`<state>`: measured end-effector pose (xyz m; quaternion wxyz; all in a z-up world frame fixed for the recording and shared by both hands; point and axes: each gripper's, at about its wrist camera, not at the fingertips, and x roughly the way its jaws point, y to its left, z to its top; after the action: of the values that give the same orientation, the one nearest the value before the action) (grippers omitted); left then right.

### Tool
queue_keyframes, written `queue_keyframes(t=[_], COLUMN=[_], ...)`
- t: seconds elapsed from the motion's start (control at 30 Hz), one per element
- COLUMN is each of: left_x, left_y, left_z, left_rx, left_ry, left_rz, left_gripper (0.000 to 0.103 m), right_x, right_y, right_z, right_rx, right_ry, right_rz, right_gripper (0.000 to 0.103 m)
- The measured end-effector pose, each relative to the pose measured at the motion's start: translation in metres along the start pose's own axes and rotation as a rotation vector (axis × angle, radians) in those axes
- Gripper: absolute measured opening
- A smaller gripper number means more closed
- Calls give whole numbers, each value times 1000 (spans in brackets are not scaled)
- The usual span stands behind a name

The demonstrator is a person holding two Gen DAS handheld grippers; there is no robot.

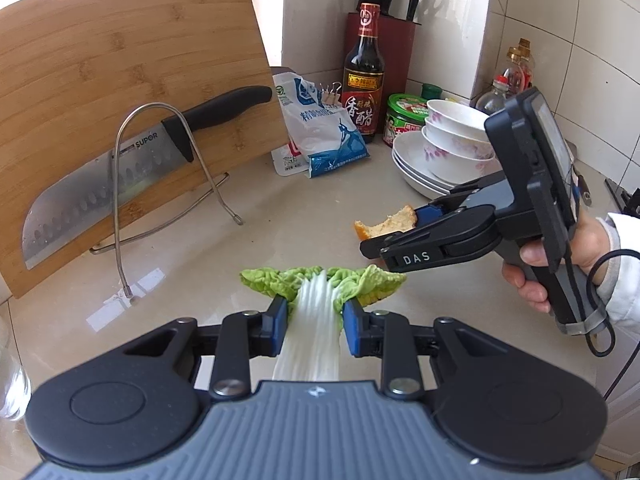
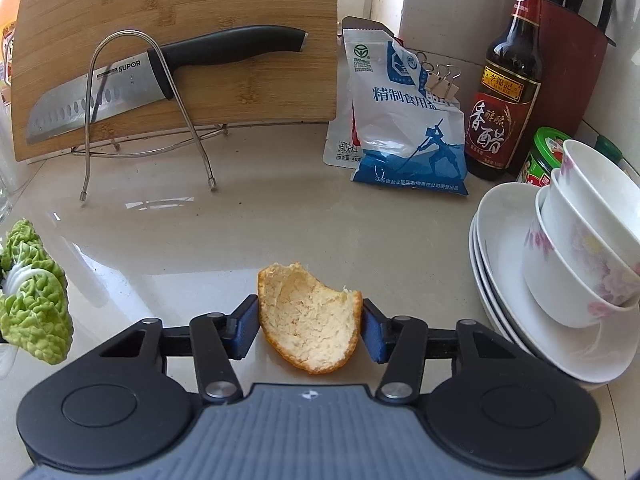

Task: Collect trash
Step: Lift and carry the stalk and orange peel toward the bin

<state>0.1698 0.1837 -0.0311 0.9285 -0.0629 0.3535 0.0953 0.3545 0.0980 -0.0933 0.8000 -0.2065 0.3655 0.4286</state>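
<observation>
A cabbage leaf with a white stalk and green frill hangs between the blue pads of my left gripper, which is shut on the stalk just above the counter. The same leaf shows at the left edge of the right wrist view. A piece of orange peel, pale side up, lies on the counter between the pads of my right gripper; both pads touch its edges. From the left wrist view, the right gripper reaches in from the right over the peel, held by a hand.
A bamboo cutting board with a large knife leans in a wire rack at the back. A salt bag, vinegar bottle and knife block stand behind. Stacked bowls on plates sit close on the right.
</observation>
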Motion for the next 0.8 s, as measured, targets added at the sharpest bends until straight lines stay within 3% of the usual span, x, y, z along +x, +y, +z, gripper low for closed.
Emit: queue_keyframes(t=[0.57, 0.8], left_x=[-13, -25], left_y=[-28, -51], left_z=[-6, -17], left_rx=[86, 149], left_ry=[26, 64], left_rz=[-64, -116], left_gripper=[27, 27], right_x=[-83, -125], right_y=[-11, 1], right_z=[-50, -77], right_rx=[38, 55], right_ry=[4, -1], right_rz=[19, 20], right_gripper=[56, 56])
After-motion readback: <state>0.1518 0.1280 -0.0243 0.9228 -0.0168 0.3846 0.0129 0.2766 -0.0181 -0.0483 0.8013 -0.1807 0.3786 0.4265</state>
